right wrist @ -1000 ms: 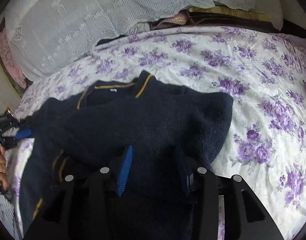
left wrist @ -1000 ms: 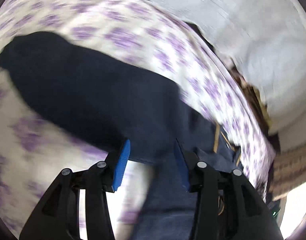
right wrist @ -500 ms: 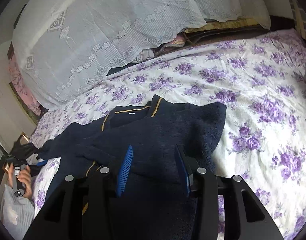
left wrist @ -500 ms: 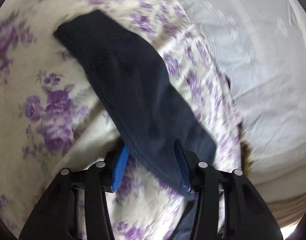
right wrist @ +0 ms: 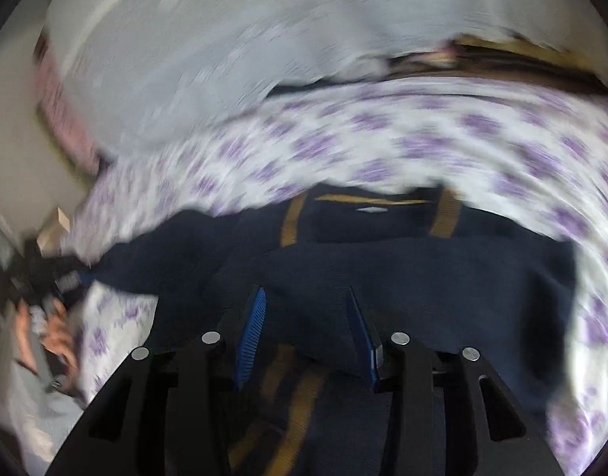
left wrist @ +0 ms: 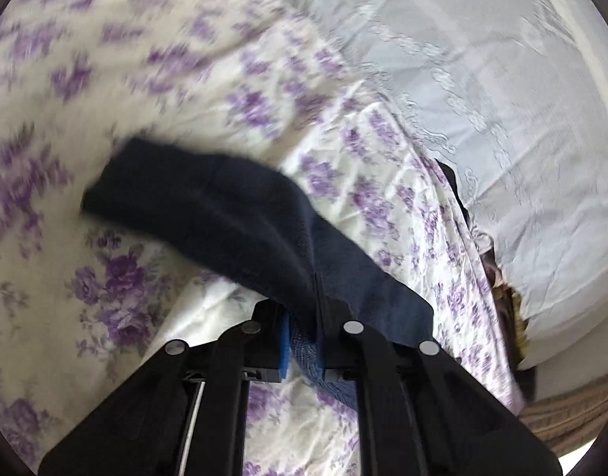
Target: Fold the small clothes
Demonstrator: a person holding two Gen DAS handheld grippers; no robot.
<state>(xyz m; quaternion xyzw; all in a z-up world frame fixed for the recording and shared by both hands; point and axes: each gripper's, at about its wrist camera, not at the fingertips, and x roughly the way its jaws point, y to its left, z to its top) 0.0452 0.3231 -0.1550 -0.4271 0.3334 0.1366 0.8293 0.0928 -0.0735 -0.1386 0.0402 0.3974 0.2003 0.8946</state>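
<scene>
Navy sweater [right wrist: 403, 277], floral bedsheet [left wrist: 105, 79]: unfolded; left gripper [left wrist: 304, 341] clamped on sleeve [left wrist: 208, 206]; right gripper [right wrist: 304, 329] agape, empty.

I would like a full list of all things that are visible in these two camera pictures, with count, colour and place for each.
sweater: one, navy with mustard-yellow stripes at the neck, lying on the bed; one end stretches out toward the left gripper
bedsheet: one, white with purple flowers, covering the bed under the sweater
lace cloth: one, pale white, draped beyond the far edge of the bed
pink fabric: one, blurred, at the left edge of the right wrist view
left gripper: one, black with blue pads, shut on the sweater's end
right gripper: one, black with blue pads, jaws apart above the sweater's body
hand: one, at the lower left of the right wrist view, holding the left gripper
</scene>
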